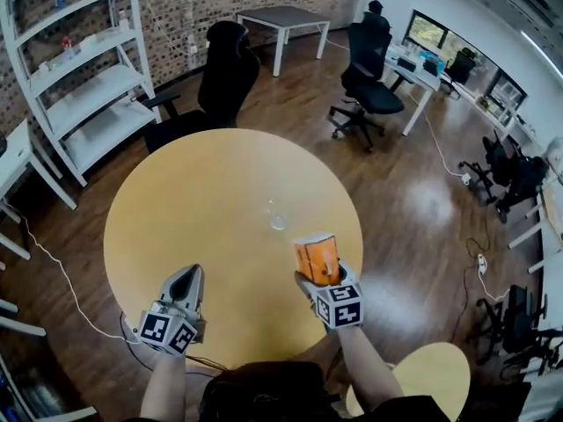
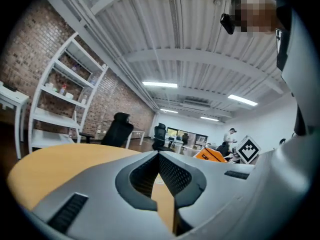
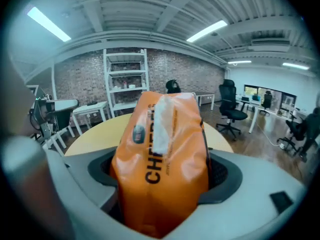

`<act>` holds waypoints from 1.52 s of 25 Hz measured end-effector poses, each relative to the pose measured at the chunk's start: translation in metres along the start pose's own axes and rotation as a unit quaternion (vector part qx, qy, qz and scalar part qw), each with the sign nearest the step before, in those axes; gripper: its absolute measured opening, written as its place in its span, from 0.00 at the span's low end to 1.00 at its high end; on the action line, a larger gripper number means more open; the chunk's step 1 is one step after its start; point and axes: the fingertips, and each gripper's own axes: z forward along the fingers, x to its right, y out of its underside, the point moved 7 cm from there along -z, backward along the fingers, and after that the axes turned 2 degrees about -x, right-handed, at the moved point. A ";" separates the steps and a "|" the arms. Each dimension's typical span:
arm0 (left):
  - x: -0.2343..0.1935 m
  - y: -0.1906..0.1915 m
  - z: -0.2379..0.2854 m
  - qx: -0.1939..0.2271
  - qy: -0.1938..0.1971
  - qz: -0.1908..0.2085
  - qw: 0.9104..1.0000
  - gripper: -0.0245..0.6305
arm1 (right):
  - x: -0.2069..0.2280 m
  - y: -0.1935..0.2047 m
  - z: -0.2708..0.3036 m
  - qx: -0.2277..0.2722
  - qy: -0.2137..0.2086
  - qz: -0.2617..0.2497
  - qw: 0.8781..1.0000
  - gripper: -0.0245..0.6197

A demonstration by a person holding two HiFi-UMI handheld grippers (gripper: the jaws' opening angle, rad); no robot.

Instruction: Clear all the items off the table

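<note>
Head view, lower frame: our left gripper (image 1: 190,275) is closed and empty, while our right gripper (image 1: 322,278) clamps the orange packet (image 1: 315,255) by its sides, likely to carry it off the round table (image 1: 193,192); a small clear object (image 1: 277,221) lies beyond, mid-frame.

Centre of the right gripper view: an orange packet (image 3: 160,169) bears black capital letters running up its front. They read "CHE", and the letters after that curve out of sight. A small dark oval label (image 3: 138,133) at its upper left and a thin line of print beside the white strip (image 3: 162,124) are too small to read.
</note>
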 end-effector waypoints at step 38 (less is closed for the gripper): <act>-0.074 0.049 -0.190 -0.018 -0.299 -0.065 0.952 0.03 | -0.192 0.061 0.191 -0.214 -0.176 -0.197 0.940 0.75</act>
